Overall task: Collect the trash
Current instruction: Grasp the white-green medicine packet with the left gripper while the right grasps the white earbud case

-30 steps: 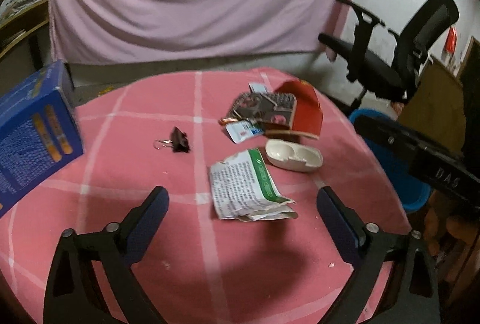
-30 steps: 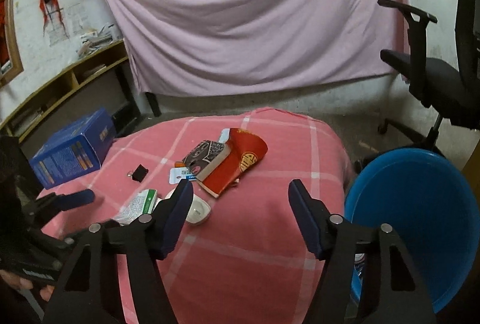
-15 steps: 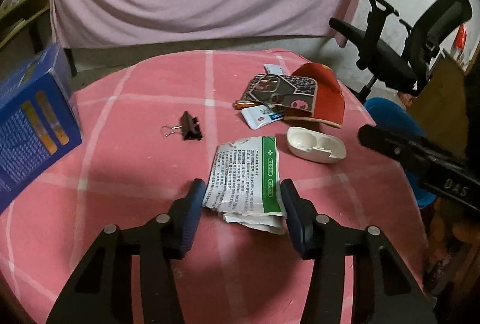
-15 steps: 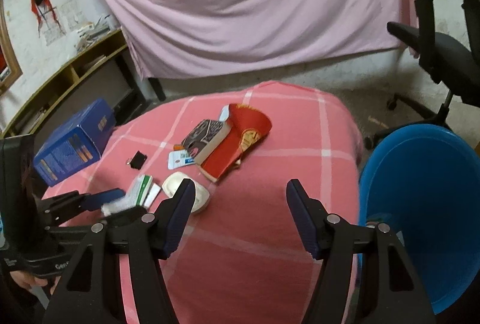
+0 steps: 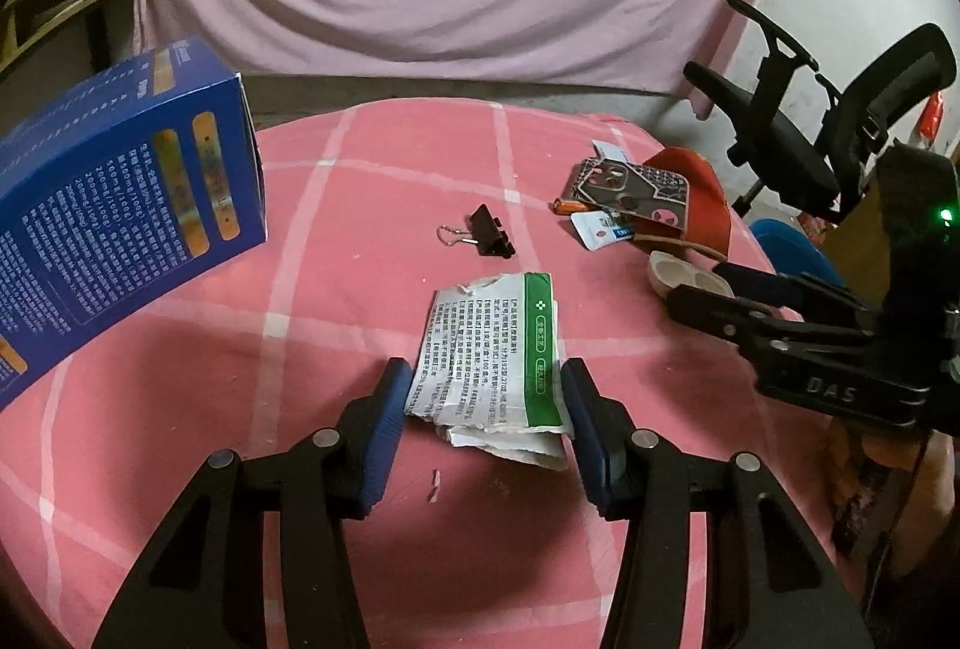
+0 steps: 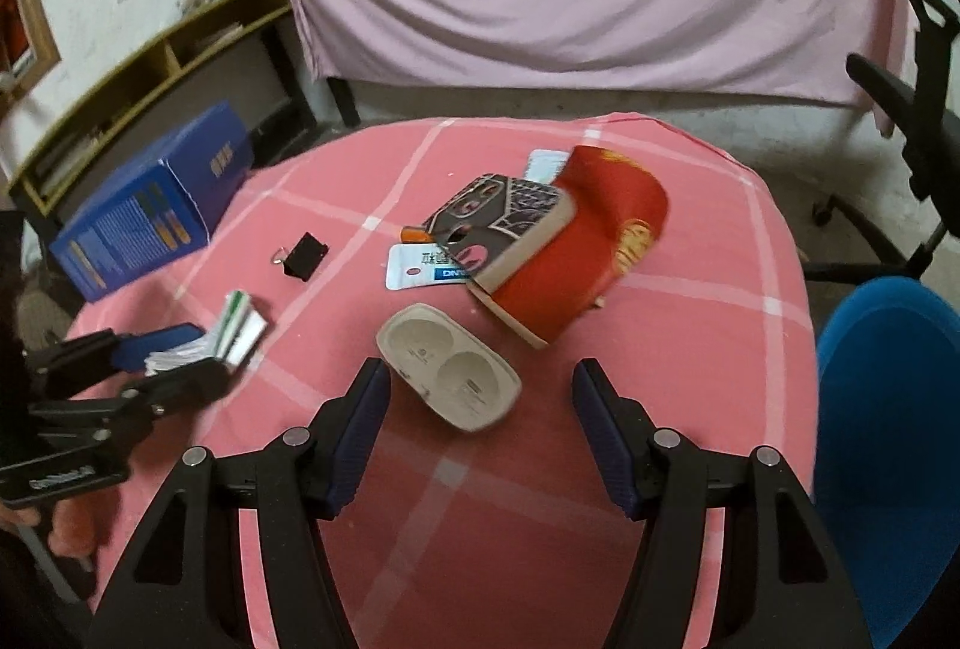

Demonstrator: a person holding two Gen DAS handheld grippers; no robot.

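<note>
- Since a second ago the left gripper (image 5: 485,397) has slid up to the leaflet (image 5: 498,361) and its jaws have just been closing; they now sit about half open, one pad on each side of the paper's near end, squeezing it. The right view shows the paper bunched up between them.
- The leaflet itself, white with a green stripe, lies on the pink cloth (image 5: 336,325), near the front middle.
- Right gripper (image 6: 480,409) has dropped in closer too, jaws about half open with nothing in them, hovering just short of the beige tray (image 6: 450,367).
- Behind the tray: red pouch (image 6: 576,259) with a patterned case (image 6: 498,211) on it.
- Binder clip (image 5: 489,238) is beyond the leaflet, blue box (image 5: 120,217) off left.
- Blue bin (image 6: 888,409) sits beside the table on the right.
</note>
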